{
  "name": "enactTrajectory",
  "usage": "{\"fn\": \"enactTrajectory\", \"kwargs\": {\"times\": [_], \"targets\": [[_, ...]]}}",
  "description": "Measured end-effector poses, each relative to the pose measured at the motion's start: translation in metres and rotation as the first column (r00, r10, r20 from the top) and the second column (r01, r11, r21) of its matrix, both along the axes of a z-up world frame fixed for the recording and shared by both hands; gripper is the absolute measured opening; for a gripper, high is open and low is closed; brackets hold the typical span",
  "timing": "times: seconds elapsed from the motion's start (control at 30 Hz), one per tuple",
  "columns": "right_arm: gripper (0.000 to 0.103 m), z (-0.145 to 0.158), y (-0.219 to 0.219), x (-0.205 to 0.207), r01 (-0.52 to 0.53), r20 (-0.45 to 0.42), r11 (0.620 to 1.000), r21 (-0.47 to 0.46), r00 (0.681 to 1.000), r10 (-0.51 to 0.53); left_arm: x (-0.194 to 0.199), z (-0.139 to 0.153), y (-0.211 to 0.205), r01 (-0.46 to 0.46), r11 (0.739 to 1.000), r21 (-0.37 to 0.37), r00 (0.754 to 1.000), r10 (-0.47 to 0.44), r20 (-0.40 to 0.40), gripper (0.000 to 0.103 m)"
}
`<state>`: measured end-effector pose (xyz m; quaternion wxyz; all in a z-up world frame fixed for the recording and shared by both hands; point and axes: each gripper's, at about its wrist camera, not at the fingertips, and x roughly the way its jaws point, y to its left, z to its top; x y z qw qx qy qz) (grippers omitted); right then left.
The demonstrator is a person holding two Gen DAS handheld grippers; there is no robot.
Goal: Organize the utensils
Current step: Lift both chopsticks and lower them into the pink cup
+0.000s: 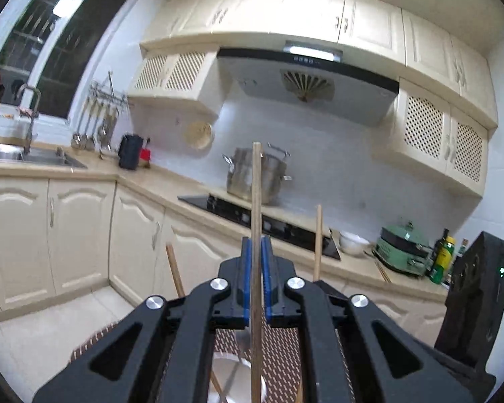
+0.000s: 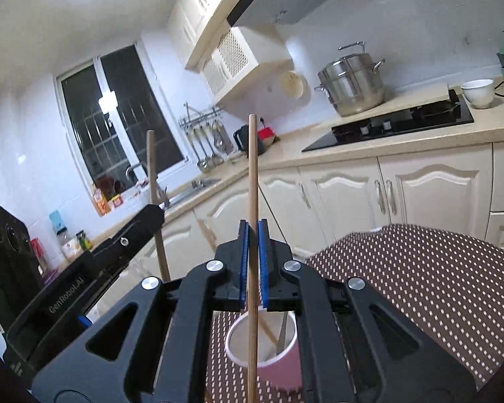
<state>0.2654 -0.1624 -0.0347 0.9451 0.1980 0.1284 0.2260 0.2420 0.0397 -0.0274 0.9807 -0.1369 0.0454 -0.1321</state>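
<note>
My left gripper (image 1: 256, 245) is shut on a wooden chopstick (image 1: 256, 201) that stands upright between its blue pads. Below it lie a metal spoon (image 1: 243, 339) and a silver dish (image 1: 228, 379) on the dotted brown mat (image 1: 282, 362). My right gripper (image 2: 253, 231) is shut on another wooden chopstick (image 2: 253, 174), held upright over a pink cup (image 2: 279, 366). The cup holds another chopstick and a metal utensil (image 2: 282, 334). The left gripper's body (image 2: 84, 268) shows at the left of the right wrist view with its chopstick (image 2: 153, 174).
A dotted brown table mat (image 2: 420, 285) lies under the cup. Behind are the counter with a black hob (image 2: 396, 124), a steel steamer pot (image 2: 352, 84), a white bowl (image 2: 477, 92), a sink (image 1: 27, 156) and hanging ladles (image 1: 97, 124).
</note>
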Motion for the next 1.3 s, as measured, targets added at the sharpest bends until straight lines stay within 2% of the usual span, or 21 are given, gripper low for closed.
{"fn": "enactTrajectory", "kwargs": {"times": [0.2,0.27,0.37,0.7,1.0,1.3], "targets": [[0.006,0.004,0.005,0.017,0.02,0.074,1.0,0.01,0.997,-0.02,0.003,0.003,-0.002,-0.082,0.997,-0.002,0.99,0.082,0.117,0.006],[0.006,0.002,0.007,0.019,0.03,0.097,1.0,0.002,0.995,-0.03,0.001,0.002,-0.005,-0.147,0.989,0.005,0.976,0.144,0.165,0.006],[0.006,-0.003,0.012,0.024,0.043,0.115,0.999,-0.02,0.993,-0.04,0.001,-0.003,-0.01,-0.189,0.982,0.024,0.963,0.181,0.201,0.006],[0.006,-0.016,0.019,0.025,0.064,0.124,0.992,-0.105,0.991,-0.051,0.015,-0.033,-0.005,-0.203,0.979,0.034,0.973,0.198,0.118,0.006],[0.006,-0.017,0.015,0.002,0.047,0.111,0.989,-0.141,0.993,-0.031,-0.005,-0.056,0.006,-0.18,0.981,0.065,0.984,0.18,0.005,0.006],[0.006,-0.022,0.02,-0.026,0.03,0.09,0.98,-0.196,0.996,-0.013,-0.023,-0.068,0.009,-0.177,0.977,0.116,0.98,0.185,-0.066,0.007]]}}
